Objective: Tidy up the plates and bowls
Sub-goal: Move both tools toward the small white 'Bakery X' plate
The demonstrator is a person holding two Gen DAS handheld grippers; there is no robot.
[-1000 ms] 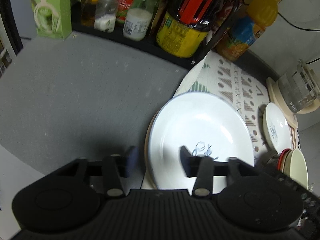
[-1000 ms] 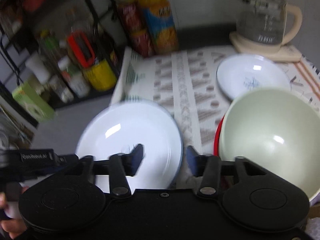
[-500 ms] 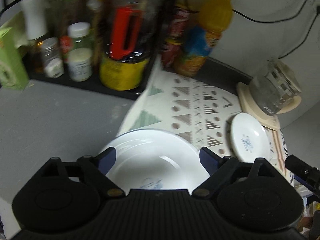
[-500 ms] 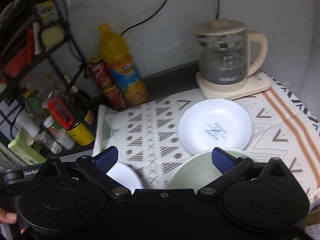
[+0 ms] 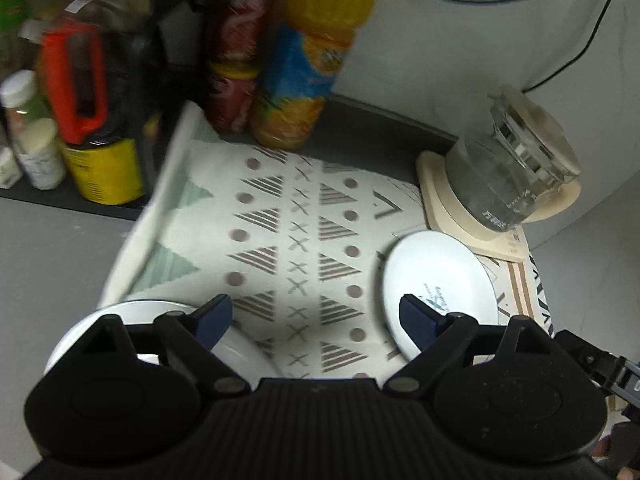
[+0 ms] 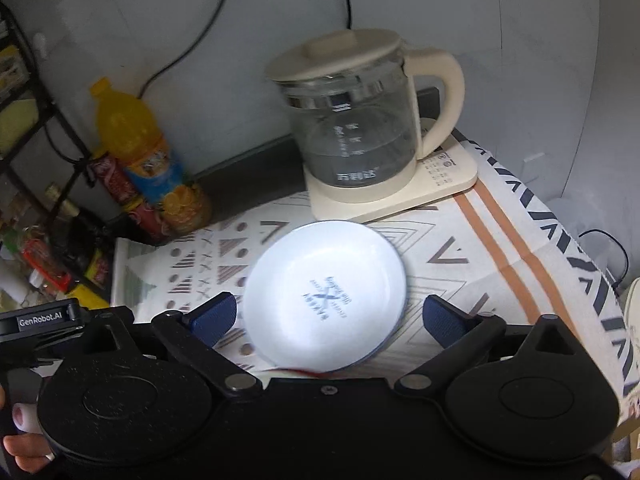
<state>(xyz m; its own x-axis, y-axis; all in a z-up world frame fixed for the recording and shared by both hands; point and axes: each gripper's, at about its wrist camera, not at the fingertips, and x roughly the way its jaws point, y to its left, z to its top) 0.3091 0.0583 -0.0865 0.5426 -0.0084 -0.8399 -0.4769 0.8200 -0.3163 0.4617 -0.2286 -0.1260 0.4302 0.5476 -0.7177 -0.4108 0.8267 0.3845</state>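
on the left, the large white plate (image 5: 120, 320) lay at the near-left edge of the patterned cloth (image 5: 280, 240), partly under the left gripper (image 5: 316, 320) — its jaws spread wide, holding nothing. further right, the small white plate (image 6: 324, 296) with blue print sat flat on the cloth, just in front of the glass kettle (image 6: 352, 120). the right gripper (image 6: 328, 320) hung above it, wide open and empty — its fingers stood either side of the plate.

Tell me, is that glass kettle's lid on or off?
On. The glass kettle stands upright on its cream base with the cream lid seated flat over its rim.
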